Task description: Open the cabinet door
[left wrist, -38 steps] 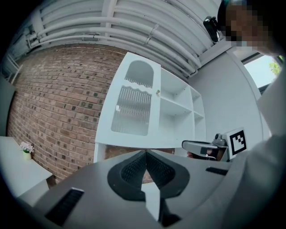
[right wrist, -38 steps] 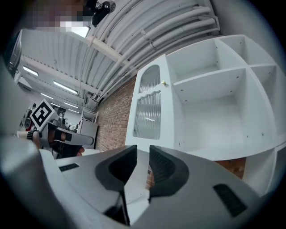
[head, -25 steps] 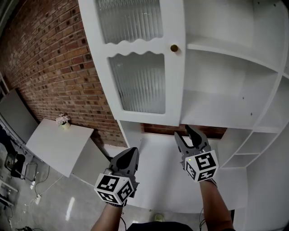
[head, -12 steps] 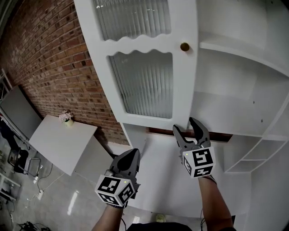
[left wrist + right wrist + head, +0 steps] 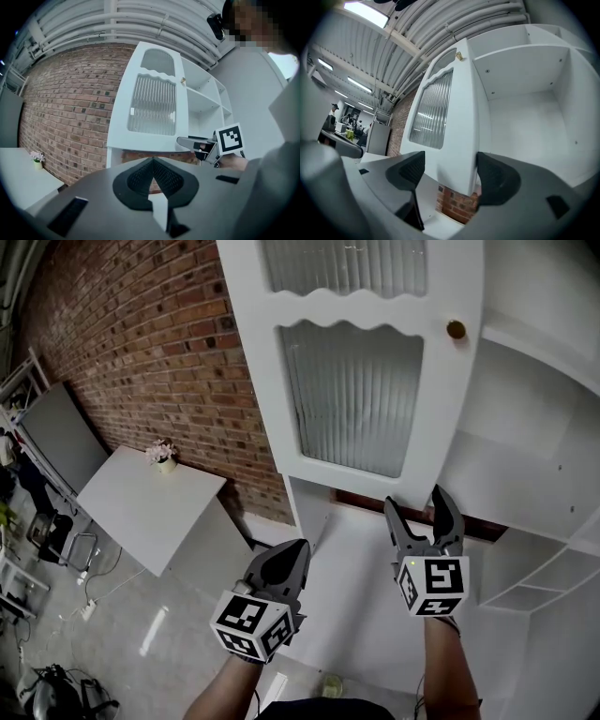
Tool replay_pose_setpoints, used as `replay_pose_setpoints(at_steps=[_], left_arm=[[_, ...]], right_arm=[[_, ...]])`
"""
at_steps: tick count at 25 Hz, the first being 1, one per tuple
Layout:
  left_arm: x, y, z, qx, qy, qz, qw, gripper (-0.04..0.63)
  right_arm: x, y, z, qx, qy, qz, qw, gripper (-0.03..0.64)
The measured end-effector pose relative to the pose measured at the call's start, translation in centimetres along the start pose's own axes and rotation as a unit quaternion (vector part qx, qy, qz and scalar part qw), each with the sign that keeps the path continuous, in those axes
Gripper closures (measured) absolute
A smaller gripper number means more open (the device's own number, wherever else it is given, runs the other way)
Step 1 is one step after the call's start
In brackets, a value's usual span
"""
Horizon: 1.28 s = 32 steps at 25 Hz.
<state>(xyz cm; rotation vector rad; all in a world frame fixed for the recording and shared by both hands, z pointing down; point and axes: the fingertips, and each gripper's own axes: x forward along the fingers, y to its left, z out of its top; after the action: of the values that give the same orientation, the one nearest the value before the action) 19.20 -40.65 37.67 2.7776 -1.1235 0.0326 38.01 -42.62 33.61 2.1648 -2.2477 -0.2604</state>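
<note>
Just spread my right tongs (image 5: pixel 414 501) apart around white ribbed-glass cabinet door (image 5: pixel 352 390) bottom edge; door stands wide; left tongs (image 5: pixel 298 547) together, empty.

The cabinet door (image 5: pixel 281 352) is white, with two ribbed glass panes (image 5: pixel 352 395) under wavy rims and a small brass knob (image 5: pixel 456 329) near its free edge. It stands upright, swung partly open. Its lower free corner sits between the jaws of the right claw (image 5: pixel 415 500) — they have just been opening and stand apart round it — and the knob is well above that claw.
</note>
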Motion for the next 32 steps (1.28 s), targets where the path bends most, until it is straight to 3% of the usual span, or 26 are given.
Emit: replay_pose_setpoints(at_steps=[7, 11, 15, 32], left_arm=[[-1.8, 0.7, 0.2, -0.002, 0.002, 0.009, 1.0, 0.591], [-3.1, 1.1, -0.5, -0.004, 0.003, 0.01, 0.9999, 0.591], [-4.7, 1.2, -0.3, -0.003, -0.001, 0.009, 1.0, 0.591], [-12.3, 3.0, 0.1, -0.007, -0.014, 0.009, 0.9998, 0.591]], right_arm=[[-1.7, 0.6, 0.9, 0.014, -0.015, -0.009, 1.0, 0.313], [-2.9, 0.5, 0.5, 0.015, -0.012, -0.03, 0.999, 0.434], [-4.3, 1.0, 0.7, 0.009, -0.007, -0.041, 0.999, 0.5], [-9.0, 6.3, 2.0, 0.011, -0.007, -0.069, 0.998, 0.537]])
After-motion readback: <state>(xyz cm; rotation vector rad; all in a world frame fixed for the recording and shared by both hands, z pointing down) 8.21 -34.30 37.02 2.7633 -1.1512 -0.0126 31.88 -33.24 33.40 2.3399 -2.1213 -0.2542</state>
